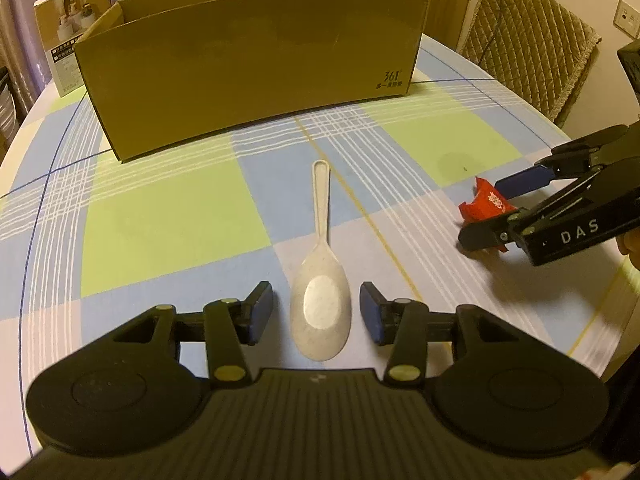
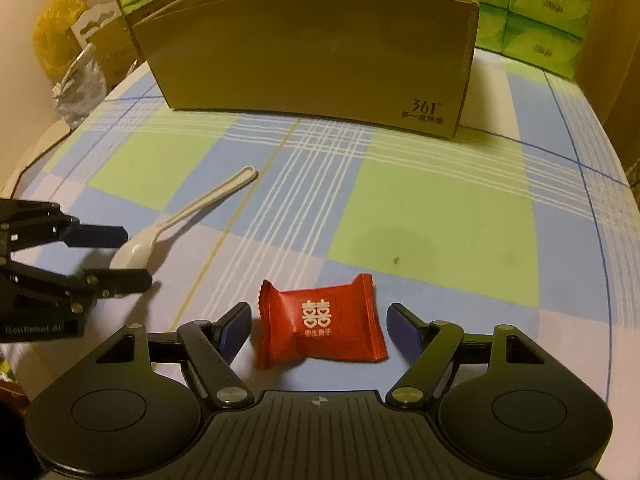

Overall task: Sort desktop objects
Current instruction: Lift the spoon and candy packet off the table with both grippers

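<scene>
Spoon [image 1: 320, 264] and red candy [image 2: 320, 322] lie on the bench – I straddle each with a claw, left [image 1: 316, 314], right [image 2: 318, 328], both spread wide, ready to pinch.

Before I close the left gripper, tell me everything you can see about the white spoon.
The white spoon is one piece, off-white and faintly speckled, plastic by its look, with an oval bowl and a slim handle that ends in a rounded loop-like tip. It lies flat on the checked tablecloth, bowl up and empty, handle pointing toward the cardboard box without reaching it. The bowl sits between the open fingers of the left gripper; neither pad appears to touch it.
</scene>
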`<state>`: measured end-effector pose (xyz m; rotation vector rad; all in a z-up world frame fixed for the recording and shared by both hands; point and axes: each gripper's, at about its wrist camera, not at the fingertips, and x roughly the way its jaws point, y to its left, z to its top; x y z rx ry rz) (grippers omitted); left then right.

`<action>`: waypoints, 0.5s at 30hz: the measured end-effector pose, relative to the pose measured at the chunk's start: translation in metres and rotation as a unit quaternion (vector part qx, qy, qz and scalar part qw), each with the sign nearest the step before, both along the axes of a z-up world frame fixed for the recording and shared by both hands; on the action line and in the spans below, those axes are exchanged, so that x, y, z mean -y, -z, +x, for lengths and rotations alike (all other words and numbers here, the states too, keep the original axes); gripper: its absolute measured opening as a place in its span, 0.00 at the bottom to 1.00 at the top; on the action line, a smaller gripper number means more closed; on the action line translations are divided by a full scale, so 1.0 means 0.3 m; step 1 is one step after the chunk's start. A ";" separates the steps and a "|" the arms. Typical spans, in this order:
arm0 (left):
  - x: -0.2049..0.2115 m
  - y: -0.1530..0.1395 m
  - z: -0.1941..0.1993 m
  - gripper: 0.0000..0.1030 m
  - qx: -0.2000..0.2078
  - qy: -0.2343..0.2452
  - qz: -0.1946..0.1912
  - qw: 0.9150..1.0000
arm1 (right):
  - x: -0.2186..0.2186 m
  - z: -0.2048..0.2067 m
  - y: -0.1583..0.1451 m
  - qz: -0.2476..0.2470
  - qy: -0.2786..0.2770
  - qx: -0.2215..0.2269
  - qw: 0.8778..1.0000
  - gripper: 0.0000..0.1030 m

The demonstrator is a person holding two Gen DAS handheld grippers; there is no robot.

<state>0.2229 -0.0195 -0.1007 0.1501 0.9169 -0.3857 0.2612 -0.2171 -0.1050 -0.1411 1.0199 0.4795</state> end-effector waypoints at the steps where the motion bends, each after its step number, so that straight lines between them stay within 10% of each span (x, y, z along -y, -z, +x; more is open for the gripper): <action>1: 0.000 0.002 0.000 0.41 -0.002 0.000 -0.001 1.000 | -0.006 -0.001 0.000 -0.004 -0.003 0.002 1.000 0.70; 15: 0.039 0.007 -0.008 0.27 0.017 0.016 0.021 1.000 | -0.012 0.002 0.002 -0.014 -0.006 0.002 1.000 0.70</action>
